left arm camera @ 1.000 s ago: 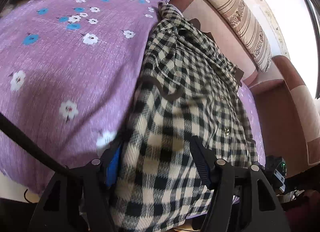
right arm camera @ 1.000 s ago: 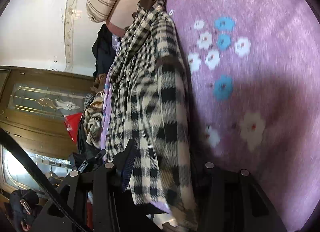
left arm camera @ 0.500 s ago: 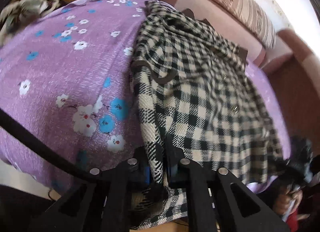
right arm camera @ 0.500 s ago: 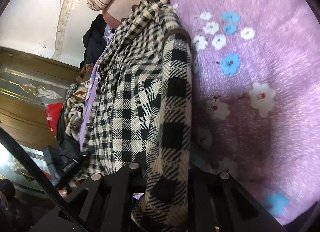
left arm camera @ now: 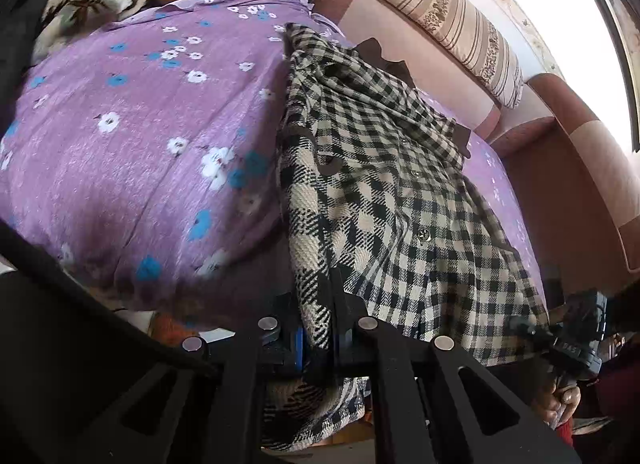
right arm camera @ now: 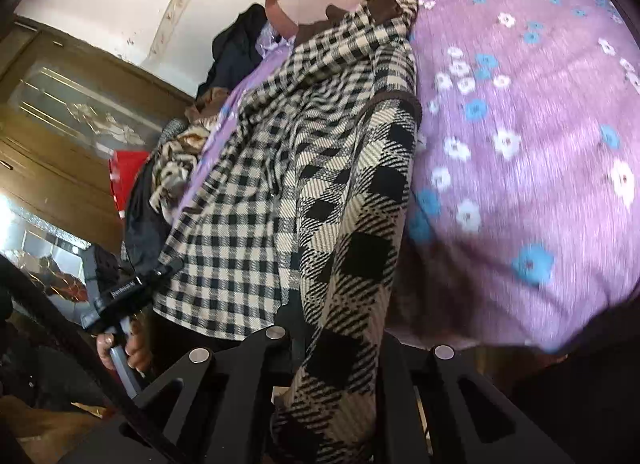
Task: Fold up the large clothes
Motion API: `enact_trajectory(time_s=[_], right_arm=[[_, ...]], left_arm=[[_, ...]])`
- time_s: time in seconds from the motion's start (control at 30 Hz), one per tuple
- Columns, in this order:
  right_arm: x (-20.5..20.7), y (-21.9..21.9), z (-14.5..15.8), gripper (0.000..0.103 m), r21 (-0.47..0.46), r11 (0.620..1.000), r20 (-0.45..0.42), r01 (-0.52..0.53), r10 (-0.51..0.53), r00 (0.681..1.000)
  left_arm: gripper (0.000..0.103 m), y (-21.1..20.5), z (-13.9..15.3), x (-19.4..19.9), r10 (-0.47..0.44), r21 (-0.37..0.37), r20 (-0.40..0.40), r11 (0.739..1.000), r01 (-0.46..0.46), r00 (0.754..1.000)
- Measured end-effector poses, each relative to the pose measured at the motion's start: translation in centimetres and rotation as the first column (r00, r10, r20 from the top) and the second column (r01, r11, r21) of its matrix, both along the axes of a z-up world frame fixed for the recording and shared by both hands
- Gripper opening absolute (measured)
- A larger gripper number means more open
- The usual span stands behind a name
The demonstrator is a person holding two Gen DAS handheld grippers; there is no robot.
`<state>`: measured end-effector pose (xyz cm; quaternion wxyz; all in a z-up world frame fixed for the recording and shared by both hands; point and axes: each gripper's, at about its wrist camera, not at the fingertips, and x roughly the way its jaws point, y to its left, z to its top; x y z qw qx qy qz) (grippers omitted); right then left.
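1. Left wrist cam: close, low at bed (left arm camera: 132, 168) edge, facing along left gripper (left arm camera: 318, 328) toward bolster (left arm camera: 448, 20).
2. Right wrist cam: same, behind right gripper (right arm camera: 340, 328).
3. Shared: checked shirt (left arm camera: 400, 200), bed, bolster; each sees the other gripper.

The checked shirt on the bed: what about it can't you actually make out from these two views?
- Left wrist view: the checked shirt's lower hem drops behind the left gripper, shut on it.
- Right wrist view: the hem and pads vanish behind the right gripper's frame.
- Both views: the shirt's underside lies against the purple floral bedsheet.
- Left wrist view: the near sheet is motion-blurred.
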<state>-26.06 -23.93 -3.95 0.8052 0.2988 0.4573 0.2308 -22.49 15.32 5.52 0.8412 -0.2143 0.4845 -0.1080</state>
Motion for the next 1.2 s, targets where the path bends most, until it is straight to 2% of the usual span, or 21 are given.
enact_trajectory(time_s=[0.3, 0.53, 0.73, 0.8, 0.93, 1.03, 1.17, 1.2], right_arm=[[1.1, -0.1, 1.2, 0.008, -0.007, 1.0, 0.026, -0.008, 0.008, 1.0], [1.9, -0.3, 2.1, 0.008, 0.013, 1.0, 0.031, -0.028, 0.028, 0.999], [6.2, -0.6, 6.1, 0.008, 0.02, 0.999, 0.114, -0.03, 0.027, 0.993], [8.9, -0.7, 7.8, 0.008, -0.013, 1.0, 0.152, -0.005, 0.007, 0.988], [15.3, -0.5, 10.0, 0.008, -0.066, 0.997, 0.185, 0.039, -0.026, 0.982], [21.6, 0.0, 10.9, 0.008, -0.137, 0.985, 0.188, 0.104, -0.078, 0.979], [29.2, 0.5, 10.5, 0.009, -0.253, 0.947, 0.178, 0.196, -0.153, 0.972], [30.8, 0.3, 10.1, 0.012, -0.267, 0.941, 0.162, 0.208, -0.169, 0.972]], left_arm=[[0.009, -0.7, 1.2, 0.1, -0.016, 0.035, 0.031, 0.999, 0.015, 0.999], [0.009, -0.4, 1.9, 0.4, -0.016, -0.016, 0.028, 1.0, 0.017, 0.999], [0.009, -0.5, 4.5, 3.9, -0.046, -0.097, 0.062, 0.994, 0.052, 0.997], [0.009, -1.2, 5.7, 6.3, -0.075, -0.105, 0.084, 0.991, 0.084, 0.994], [0.01, -3.0, 8.0, 12.8, -0.086, -0.034, 0.127, 0.995, 0.091, 0.988], [0.01, -3.6, 9.0, 19.2, -0.052, -0.038, 0.124, 0.998, 0.057, 0.991], [0.01, -4.8, 9.4, 28.2, 0.011, 0.062, 0.134, 0.998, -0.019, 0.991], [0.01, -5.0, 9.1, 30.1, 0.021, 0.086, 0.124, 0.996, -0.031, 0.992]])
